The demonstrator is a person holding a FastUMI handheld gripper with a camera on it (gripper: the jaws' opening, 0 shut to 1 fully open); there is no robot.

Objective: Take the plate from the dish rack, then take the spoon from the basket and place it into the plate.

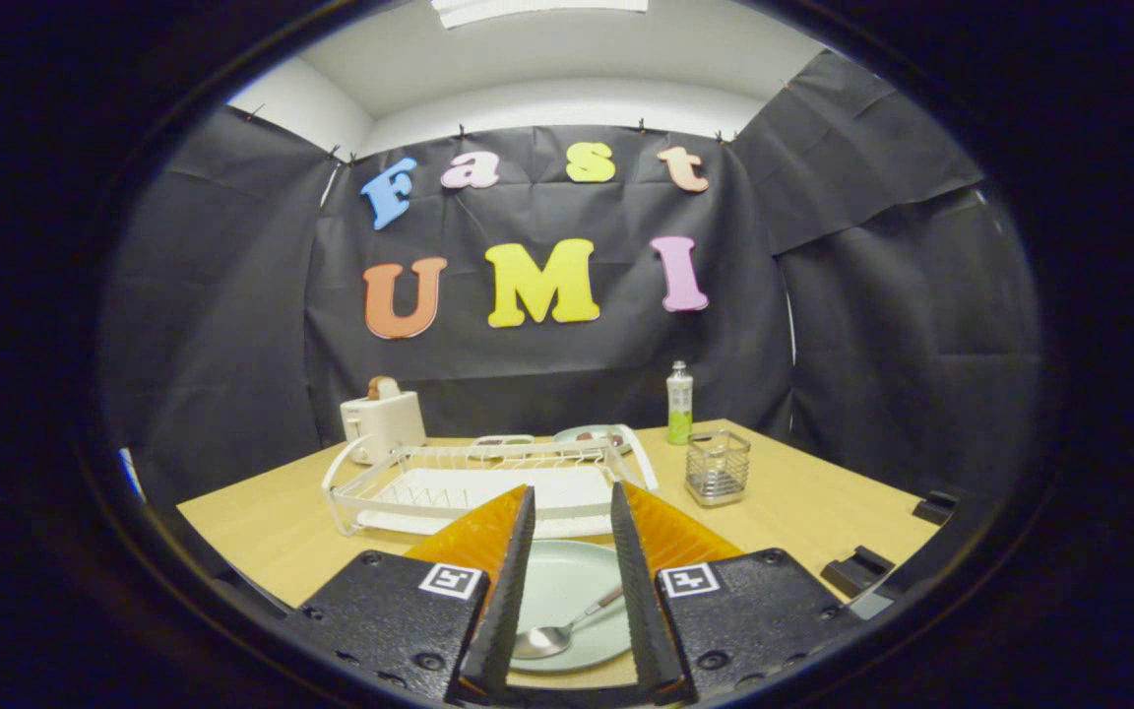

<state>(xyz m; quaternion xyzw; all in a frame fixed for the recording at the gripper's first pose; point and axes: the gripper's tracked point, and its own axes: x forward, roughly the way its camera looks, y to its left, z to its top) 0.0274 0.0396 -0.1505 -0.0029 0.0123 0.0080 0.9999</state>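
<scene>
Now spoon (557, 632) on plate (567, 591), between open gripper (572, 502) fingers.

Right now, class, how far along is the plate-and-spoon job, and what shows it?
It looks finished. Done: the plate sits on the table in front of the dish rack, and the spoon lies in it. In hand: nothing; the gripper is open, fingers either side of the plate, touching neither. Left: nothing visible; the wire basket looks empty.

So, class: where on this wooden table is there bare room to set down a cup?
Bare wooden table lies right of the wire basket, and left of the white dish rack. It is crowded at the centre: pale green plate with metal spoon between the open claw fingers.
</scene>
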